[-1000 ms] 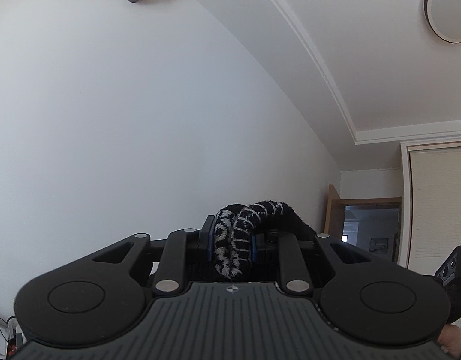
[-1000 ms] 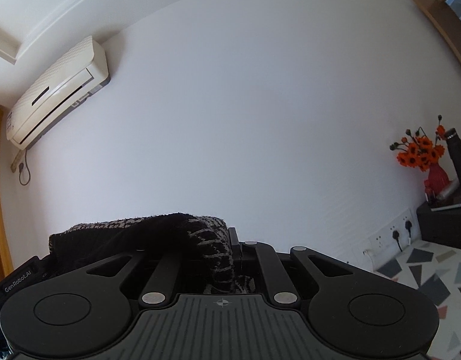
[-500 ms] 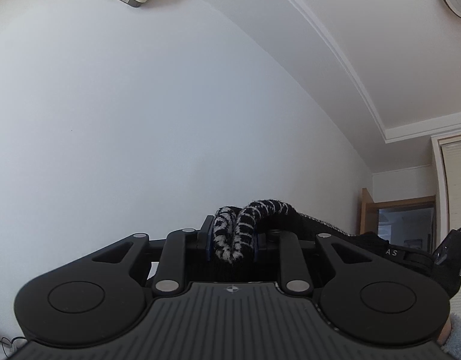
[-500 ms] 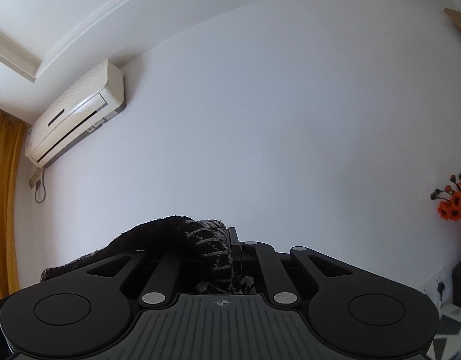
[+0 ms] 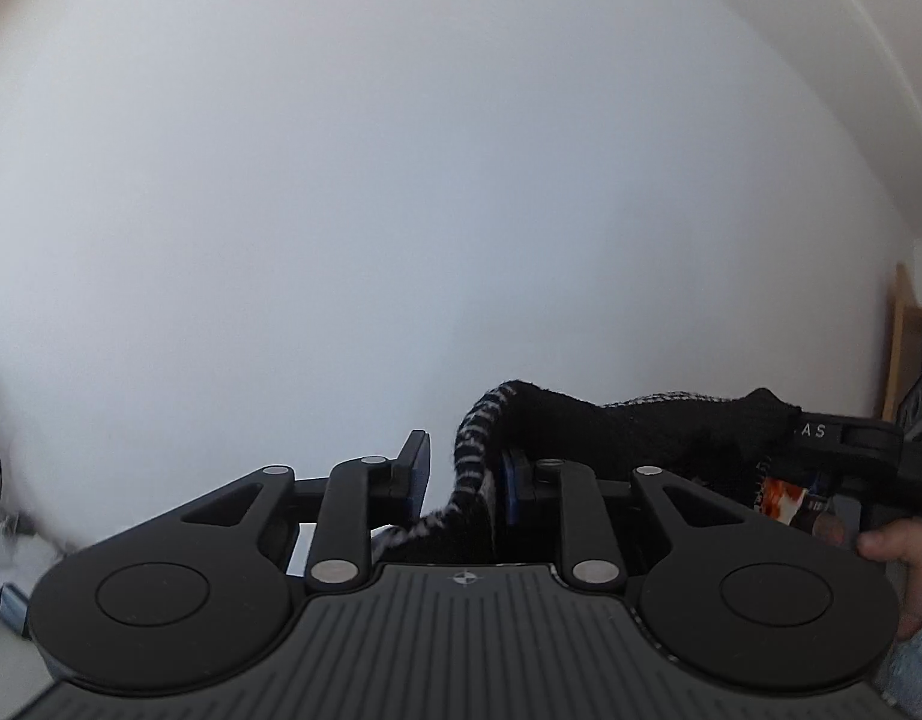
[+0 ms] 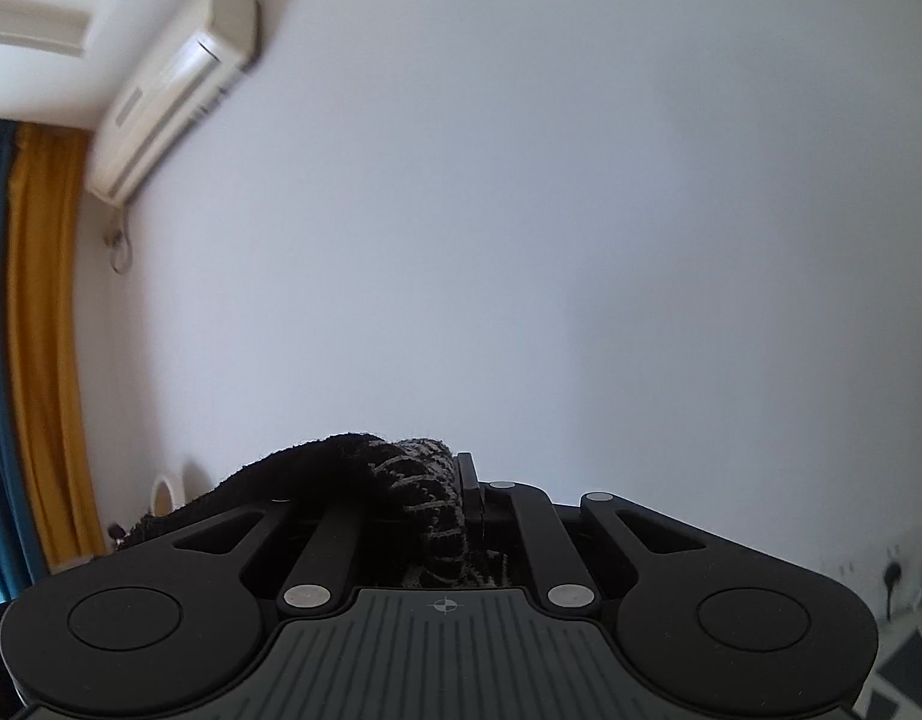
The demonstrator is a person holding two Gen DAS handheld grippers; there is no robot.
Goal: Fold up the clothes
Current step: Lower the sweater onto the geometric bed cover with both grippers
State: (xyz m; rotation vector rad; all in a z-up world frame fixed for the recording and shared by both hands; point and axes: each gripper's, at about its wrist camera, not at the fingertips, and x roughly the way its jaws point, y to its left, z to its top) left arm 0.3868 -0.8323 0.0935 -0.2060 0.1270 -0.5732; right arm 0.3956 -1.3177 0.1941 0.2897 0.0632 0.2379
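knit garment (image 5: 611, 426) between parted left jaws

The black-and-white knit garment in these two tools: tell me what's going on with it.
A person is holding a black-and-white knit garment up in the air between two handheld tools, in front of a plain white wall. The right tool is clamped shut on one bunched edge. The left tool has just been opening its jaws; the knit now hangs between them without being pinched, so that end looks about to be let go.
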